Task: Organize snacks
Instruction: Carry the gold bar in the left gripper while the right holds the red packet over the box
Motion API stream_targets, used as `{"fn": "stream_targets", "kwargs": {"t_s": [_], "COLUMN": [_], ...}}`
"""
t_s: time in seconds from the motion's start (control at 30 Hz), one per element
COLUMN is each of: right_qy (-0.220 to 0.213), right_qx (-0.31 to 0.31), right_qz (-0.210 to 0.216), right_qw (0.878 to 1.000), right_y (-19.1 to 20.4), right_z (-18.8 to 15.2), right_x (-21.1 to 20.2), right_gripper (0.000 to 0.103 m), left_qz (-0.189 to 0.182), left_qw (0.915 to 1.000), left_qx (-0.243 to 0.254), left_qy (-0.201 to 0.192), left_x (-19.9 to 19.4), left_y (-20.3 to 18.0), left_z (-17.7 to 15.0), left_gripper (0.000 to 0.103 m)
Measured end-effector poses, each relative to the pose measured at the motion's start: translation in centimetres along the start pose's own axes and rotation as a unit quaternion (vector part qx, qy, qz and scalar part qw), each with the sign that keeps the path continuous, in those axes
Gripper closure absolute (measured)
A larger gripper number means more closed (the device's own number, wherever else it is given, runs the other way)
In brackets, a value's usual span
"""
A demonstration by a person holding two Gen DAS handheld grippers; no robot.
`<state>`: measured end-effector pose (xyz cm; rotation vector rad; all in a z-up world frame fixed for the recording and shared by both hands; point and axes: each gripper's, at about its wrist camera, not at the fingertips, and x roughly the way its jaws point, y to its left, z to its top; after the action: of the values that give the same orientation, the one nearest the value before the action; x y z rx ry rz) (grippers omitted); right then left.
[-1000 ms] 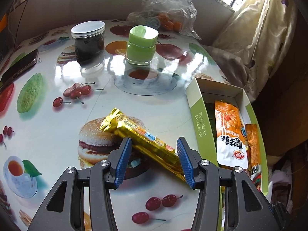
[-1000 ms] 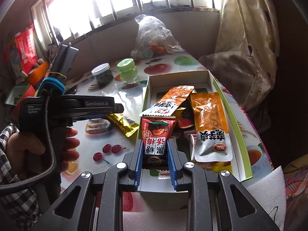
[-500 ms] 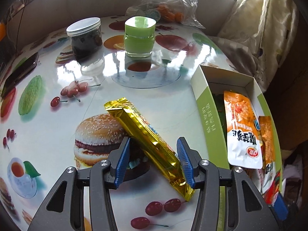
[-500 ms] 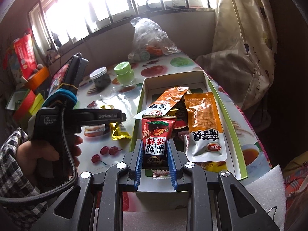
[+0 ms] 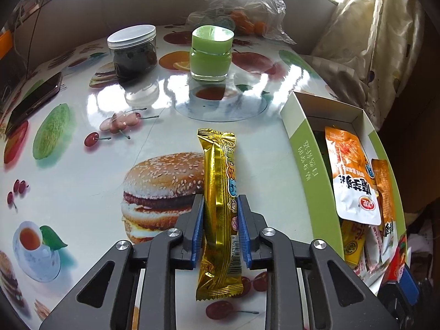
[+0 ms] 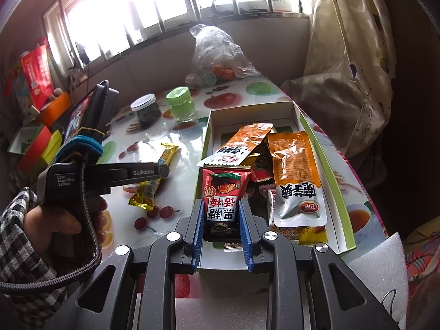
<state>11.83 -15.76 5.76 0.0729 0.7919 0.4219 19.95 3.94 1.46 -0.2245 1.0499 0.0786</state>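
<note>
Between my left gripper's (image 5: pixel 220 229) blue pads lies the gold snack bar (image 5: pixel 220 192), lengthwise along the jaws on the glossy worktop (image 5: pixel 82 165) over the printed hamburger; the jaws are closing on it and the pads already sit against both of its sides. Its crimped near end sticks out behind the pads toward me, and its far end points to the green-lidded jar (image 5: pixel 211 55). Just right of the bar stands the open green-and-white box (image 5: pixel 308 165), near the worktop's right edge, with orange packets (image 5: pixel 349 170) piled inside. Toward the far edge I see a dark jar with a clear lid (image 5: pixel 133 52) beside the green one, and a clear plastic bag (image 5: pixel 244 2) behind them; a phone (image 5: pixel 33 99) lies by the left edge. On my right view, the right gripper (image 6: pixel 221 229) has its jaws clamped on a red plum-candy packet (image 6: pixel 224 200), held at the near end of the box (image 6: pixel 324 159) above the other snacks. A hand (image 6: pixel 55 220) in a checked sleeve (image 6: pixel 16 233) grips the left tool's handle, and the gold bar shows past it on the worktop (image 6: pixel 181 170).
</note>
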Motion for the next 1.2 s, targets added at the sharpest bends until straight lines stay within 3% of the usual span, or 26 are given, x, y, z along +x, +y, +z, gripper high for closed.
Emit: {"fn": "stream_targets", "kwargs": {"t_s": [0.6, 1.2], "right_qy": [-0.01, -0.031], "right_qx": [-0.014, -0.003], "right_qz": [-0.001, -0.029], "right_qw": [1.0, 0.999], "right_y": [1.8, 0.4], "right_z": [-1.0, -2.3], "right_x": [-2.2, -5.9], "right_gripper": [0.08, 0.08], "left_qz": [-0.026, -0.049], "left_qw": [0.9984, 0.9941], "left_qx": [-0.005, 0.012], "left_qy": [-0.05, -0.096], "left_x": [-5.6, -10.4], "left_y": [1.1, 0.4], "left_z": [-2.5, -3.4], "left_gripper": [0.079, 0.079]}}
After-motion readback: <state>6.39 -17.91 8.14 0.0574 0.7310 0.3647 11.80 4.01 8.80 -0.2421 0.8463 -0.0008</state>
